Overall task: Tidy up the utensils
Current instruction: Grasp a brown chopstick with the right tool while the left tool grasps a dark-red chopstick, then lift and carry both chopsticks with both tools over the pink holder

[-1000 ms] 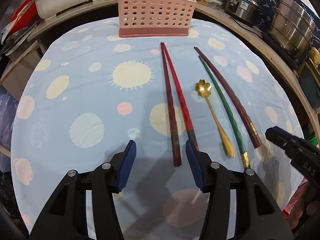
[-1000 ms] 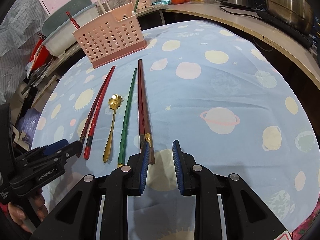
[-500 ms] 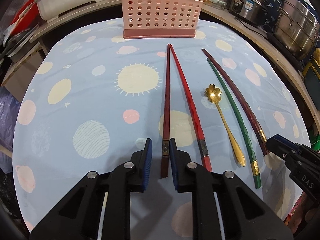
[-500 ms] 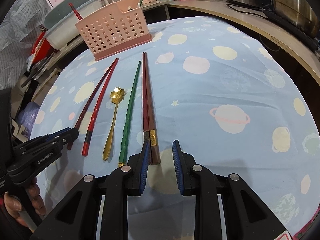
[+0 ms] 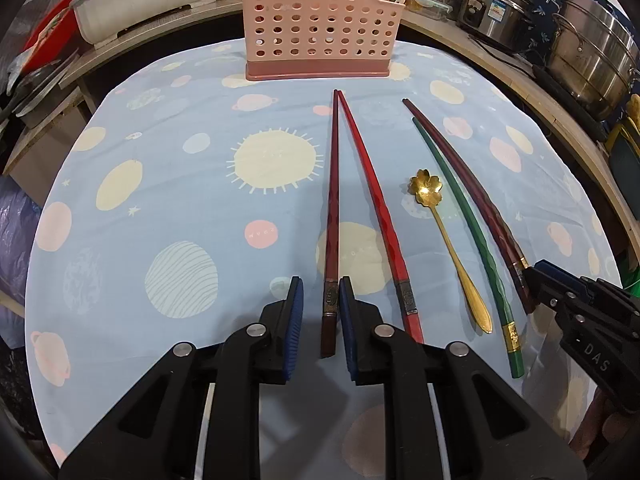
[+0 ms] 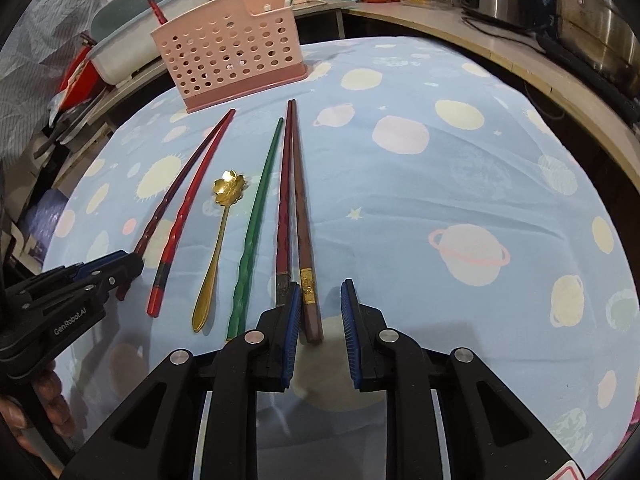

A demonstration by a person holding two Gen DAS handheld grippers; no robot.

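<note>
Several chopsticks and a gold flower spoon (image 5: 426, 192) lie side by side on the blue planet cloth, in front of the pink perforated basket (image 5: 320, 28). My left gripper (image 5: 321, 282) straddles the back end of the leftmost dark red chopstick (image 5: 333, 200). The stick rests against the right pad, and a gap shows at the left pad. My right gripper (image 6: 321, 285) is closing around the brown gold-banded chopstick (image 6: 306, 240), which lies beside the left pad and clear of the right one. A green chopstick (image 6: 256, 220) and the spoon (image 6: 228, 192) lie to its left.
A curved wooden counter wraps the table's far side, with steel pots (image 5: 592, 64) on the right and a white tub (image 5: 148, 4) at back left. A bright red chopstick (image 5: 376, 200) lies just right of my left gripper. The cloth (image 6: 460, 180) spreads to the right of the utensils.
The left jaws narrowed from wide apart to a slim gap around the dark red chopstick. The right gripper shifted slightly, so the brown chopstick now lies between its fingers.
</note>
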